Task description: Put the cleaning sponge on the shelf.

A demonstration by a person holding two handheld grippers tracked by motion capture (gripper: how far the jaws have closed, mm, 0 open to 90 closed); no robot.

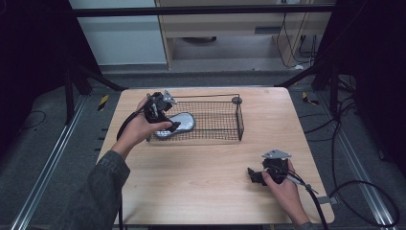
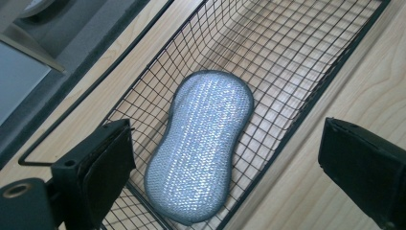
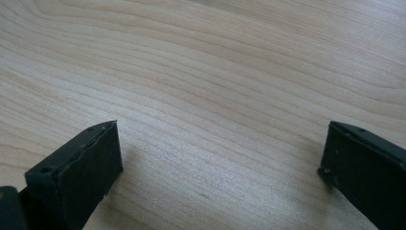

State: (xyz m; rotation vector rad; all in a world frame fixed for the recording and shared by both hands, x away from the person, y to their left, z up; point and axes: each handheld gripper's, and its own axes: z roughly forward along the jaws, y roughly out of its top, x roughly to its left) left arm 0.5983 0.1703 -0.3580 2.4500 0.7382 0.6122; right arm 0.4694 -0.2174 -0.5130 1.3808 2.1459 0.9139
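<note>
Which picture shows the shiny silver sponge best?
The left gripper view: the silver peanut-shaped mesh sponge lies whole and close in the black wire basket. The high view shows it small, partly hidden; the right gripper view shows wooden table.

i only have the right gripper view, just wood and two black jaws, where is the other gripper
Observer: The left gripper is at the left end of a black wire basket near the table's far edge.
Operator: anything in the basket
Observer: Yes, a silvery peanut-shaped scrubbing pad lies flat on the basket floor.
Operator: is the left one gripping it
Observer: No. In the left gripper view its jaws stand wide apart above the pad, one on each side, with the pad lying free between them.
Operator: and where am i on the table
Observer: The right gripper is low over bare wood near the table's front right, well apart from the basket.
</note>
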